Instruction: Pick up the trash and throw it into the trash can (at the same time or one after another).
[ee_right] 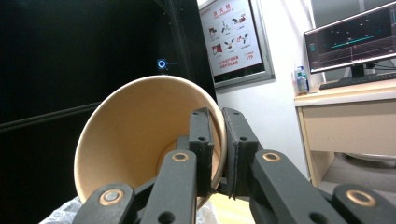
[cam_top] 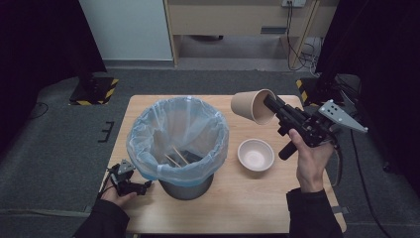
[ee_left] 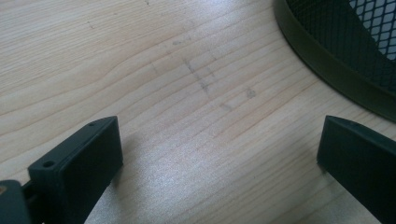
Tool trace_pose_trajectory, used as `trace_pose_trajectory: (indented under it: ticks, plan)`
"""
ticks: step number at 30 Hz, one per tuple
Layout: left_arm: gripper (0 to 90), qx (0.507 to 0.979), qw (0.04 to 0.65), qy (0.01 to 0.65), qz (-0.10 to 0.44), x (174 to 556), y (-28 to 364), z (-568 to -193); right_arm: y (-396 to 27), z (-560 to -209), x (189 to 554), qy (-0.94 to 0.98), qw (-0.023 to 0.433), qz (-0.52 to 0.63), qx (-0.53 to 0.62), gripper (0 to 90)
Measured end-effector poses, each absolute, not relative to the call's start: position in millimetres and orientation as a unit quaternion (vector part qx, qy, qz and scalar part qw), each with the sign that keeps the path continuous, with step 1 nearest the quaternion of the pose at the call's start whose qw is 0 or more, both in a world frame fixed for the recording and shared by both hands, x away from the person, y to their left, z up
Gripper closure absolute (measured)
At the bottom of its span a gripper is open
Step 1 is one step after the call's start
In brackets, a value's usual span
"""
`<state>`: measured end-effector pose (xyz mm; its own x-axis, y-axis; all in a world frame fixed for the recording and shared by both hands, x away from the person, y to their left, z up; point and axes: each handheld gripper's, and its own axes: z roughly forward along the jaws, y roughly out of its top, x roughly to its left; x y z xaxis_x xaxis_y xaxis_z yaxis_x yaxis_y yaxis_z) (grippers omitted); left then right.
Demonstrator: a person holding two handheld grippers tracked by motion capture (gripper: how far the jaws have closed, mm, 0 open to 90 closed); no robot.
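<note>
My right gripper (cam_top: 267, 105) is shut on the rim of a brown paper cup (cam_top: 247, 106), one jaw inside and one outside. The cup hangs tilted on its side above the table, just right of the bin's rim. In the right gripper view the paper cup (ee_right: 135, 140) shows its open mouth, with the right gripper (ee_right: 218, 154) pinching its wall. A mesh bin (cam_top: 179, 144) lined with a clear blue bag stands on the table's left half, with wooden sticks inside. My left gripper (cam_top: 141, 187) lies low at the bin's foot. Its jaws stand wide apart over bare wood, the left gripper (ee_left: 219, 154) holding nothing.
A white paper bowl (cam_top: 255, 154) sits upright on the wooden table (cam_top: 277, 208), right of the bin and below the held cup. The bin's dark base (ee_left: 336, 60) curves past the upper right of the left gripper view. Black stands flank the table's far corners.
</note>
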<state>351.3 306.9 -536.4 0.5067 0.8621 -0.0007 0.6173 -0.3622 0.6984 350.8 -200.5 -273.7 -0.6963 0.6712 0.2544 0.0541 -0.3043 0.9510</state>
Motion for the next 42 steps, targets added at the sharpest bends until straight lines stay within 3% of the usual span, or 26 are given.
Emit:
trace_pose_trajectory:
  ticks: [21, 42]
  plan:
    - [0.0, 0.804, 0.328, 0.46, 0.187, 351, 307, -536, -155, -257, 359, 0.571, 0.191, 0.74, 0.299, 83.3]
    - [0.0, 0.804, 0.328, 0.46, 0.187, 351, 307, -536, -116, -273, 375, 0.606, 0.16, 0.72, 0.297, 83.3]
